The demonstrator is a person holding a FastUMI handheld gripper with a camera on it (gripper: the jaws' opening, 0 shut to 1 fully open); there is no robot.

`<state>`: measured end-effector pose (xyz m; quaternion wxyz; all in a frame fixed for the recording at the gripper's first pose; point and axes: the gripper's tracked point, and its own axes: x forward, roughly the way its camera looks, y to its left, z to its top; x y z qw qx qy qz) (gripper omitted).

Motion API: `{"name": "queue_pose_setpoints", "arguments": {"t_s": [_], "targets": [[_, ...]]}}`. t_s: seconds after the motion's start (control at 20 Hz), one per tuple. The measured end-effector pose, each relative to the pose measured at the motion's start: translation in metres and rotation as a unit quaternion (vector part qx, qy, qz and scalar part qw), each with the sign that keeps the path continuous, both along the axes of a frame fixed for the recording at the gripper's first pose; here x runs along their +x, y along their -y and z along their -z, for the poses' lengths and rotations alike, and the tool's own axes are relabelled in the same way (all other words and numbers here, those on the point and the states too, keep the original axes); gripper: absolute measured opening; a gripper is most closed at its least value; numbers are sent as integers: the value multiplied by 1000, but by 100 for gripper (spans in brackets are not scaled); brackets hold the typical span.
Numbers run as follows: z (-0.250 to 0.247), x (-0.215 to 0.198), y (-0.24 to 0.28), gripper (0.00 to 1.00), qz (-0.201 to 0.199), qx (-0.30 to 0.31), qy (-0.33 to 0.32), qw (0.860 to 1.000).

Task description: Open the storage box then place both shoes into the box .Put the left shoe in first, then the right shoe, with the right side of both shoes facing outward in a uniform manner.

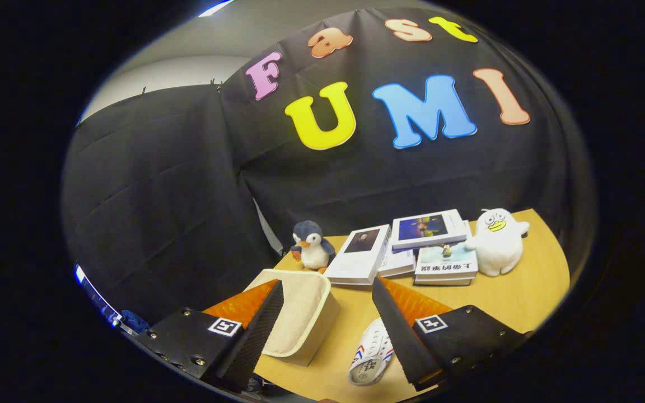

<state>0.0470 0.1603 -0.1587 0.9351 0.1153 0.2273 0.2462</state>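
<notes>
The gripper (328, 330) hangs released, its fingers wide apart and holding nothing. Between them on the table (524, 296), the beige storage box (300, 319) sits near the left edge, one shoe (371, 358) just beside it. Approach the lid slowly, squarely.

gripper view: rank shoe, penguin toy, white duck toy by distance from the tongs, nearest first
The tongs are open, holding nothing.
1. Shoe: on the table between the fingers, by the right one.
2. Penguin toy: beyond the storage box, left of the books.
3. White duck toy: far right of the books, slightly farther.
</notes>
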Motion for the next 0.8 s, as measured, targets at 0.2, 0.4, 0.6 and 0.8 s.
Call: {"name": "queue_pose_setpoints", "arguments": {"t_s": [0.2,0.4,0.6,0.8], "targets": [[42,-4,-33,97,-48,29,-84,995],[86,-6,-64,96,-81,49,-160,983],[129,-10,-82,96,-102,46,-207,972],[162,-12,-98,96,-110,79,-270,953]]}}
